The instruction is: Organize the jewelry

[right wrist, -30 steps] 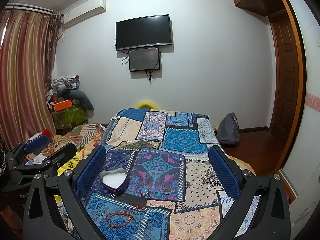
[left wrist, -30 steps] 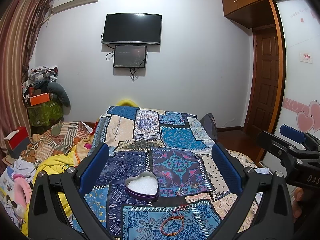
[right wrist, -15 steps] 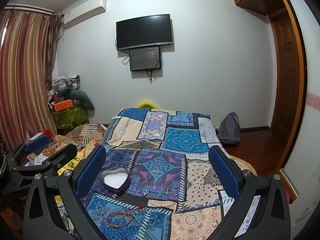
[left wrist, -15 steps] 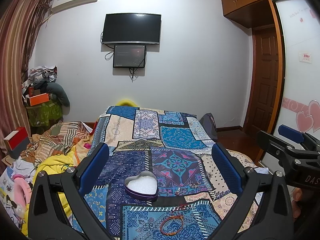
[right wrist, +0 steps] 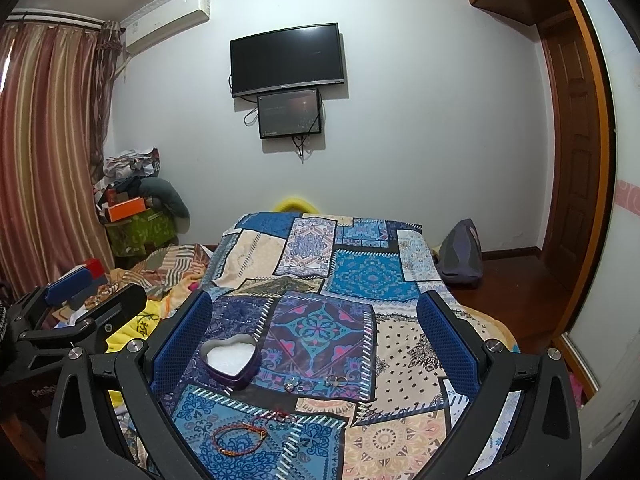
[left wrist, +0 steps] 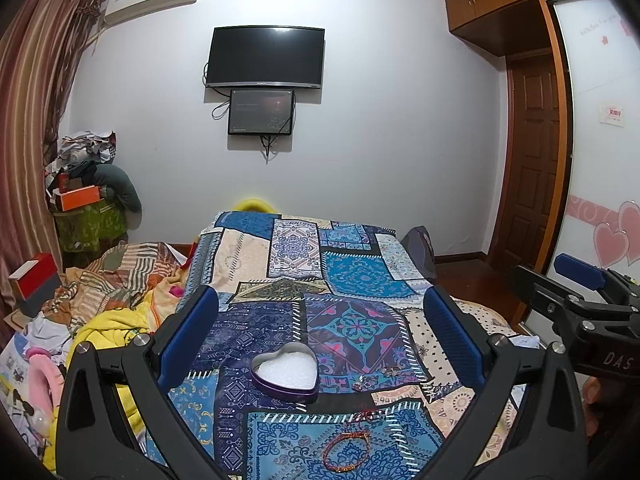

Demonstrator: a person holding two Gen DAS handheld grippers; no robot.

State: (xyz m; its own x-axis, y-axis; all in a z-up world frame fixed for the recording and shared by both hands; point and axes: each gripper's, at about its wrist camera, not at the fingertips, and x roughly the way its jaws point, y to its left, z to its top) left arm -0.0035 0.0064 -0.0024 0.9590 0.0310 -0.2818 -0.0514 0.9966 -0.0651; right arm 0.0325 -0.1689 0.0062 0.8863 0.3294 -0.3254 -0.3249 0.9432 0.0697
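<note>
Both grippers empty above the bedspread (left wrist: 360,280); left gripper (left wrist: 320,340) fingers spread wide; right gripper (right wrist: 316,340) likewise.

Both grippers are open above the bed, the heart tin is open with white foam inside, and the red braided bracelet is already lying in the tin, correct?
Not quite. The red braided bracelet is not in the heart tin; it lies on the bedspread, nearer the camera than the tin, as the left wrist view shows. The rest holds: the left gripper and the right gripper are open, and the tin holds only white foam.
</note>
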